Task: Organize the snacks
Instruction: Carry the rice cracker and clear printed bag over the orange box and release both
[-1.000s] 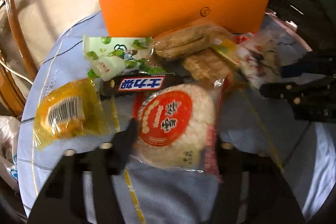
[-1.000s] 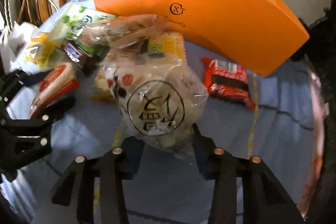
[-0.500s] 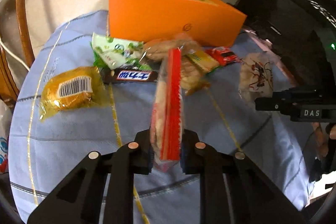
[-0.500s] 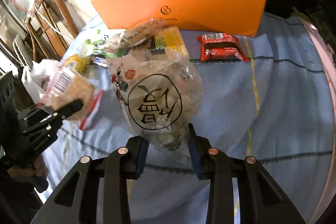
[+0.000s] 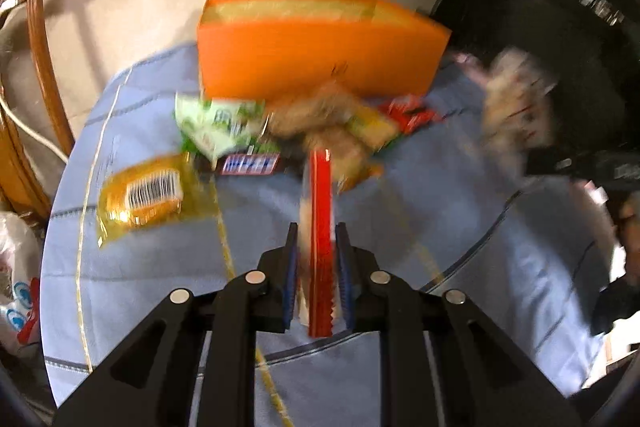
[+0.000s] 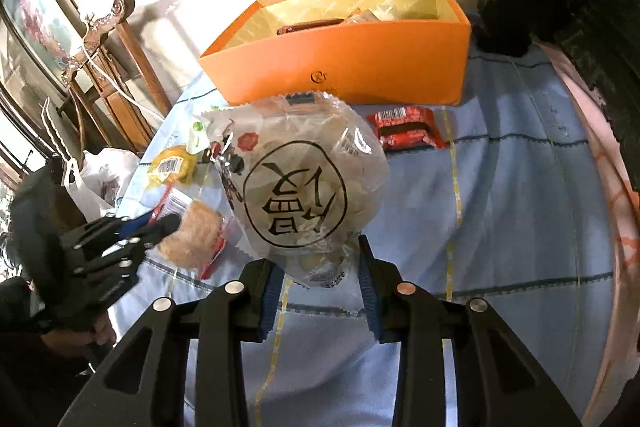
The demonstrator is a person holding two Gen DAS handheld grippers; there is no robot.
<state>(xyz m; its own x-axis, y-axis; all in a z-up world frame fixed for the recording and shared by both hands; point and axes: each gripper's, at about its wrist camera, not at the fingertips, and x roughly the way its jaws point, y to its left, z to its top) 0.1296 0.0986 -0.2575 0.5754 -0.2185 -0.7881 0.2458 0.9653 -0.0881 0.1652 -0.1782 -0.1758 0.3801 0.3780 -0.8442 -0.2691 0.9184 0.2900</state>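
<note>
My left gripper (image 5: 318,259) is shut on a round rice cracker pack (image 5: 320,219) with a red edge, held edge-on above the blue tablecloth; the pack also shows in the right wrist view (image 6: 192,235). My right gripper (image 6: 320,279) is shut on a clear snack bag (image 6: 304,183) with a black circled character, held above the table; it appears blurred in the left wrist view (image 5: 516,107). An orange box (image 6: 340,67) stands open at the far edge with a few snacks inside. It also shows in the left wrist view (image 5: 316,51).
On the cloth lie a yellow pack (image 5: 144,191), a green pack (image 5: 216,127), a Snickers bar (image 5: 250,164), brown biscuit packs (image 5: 320,115) and a red wafer pack (image 6: 406,127). A wooden chair (image 5: 36,67) stands left. Dark furniture (image 5: 560,27) stands right.
Both grippers have lifted higher with their packs. The right view now looks down into the orange box. The left view is motion-blurred.
</note>
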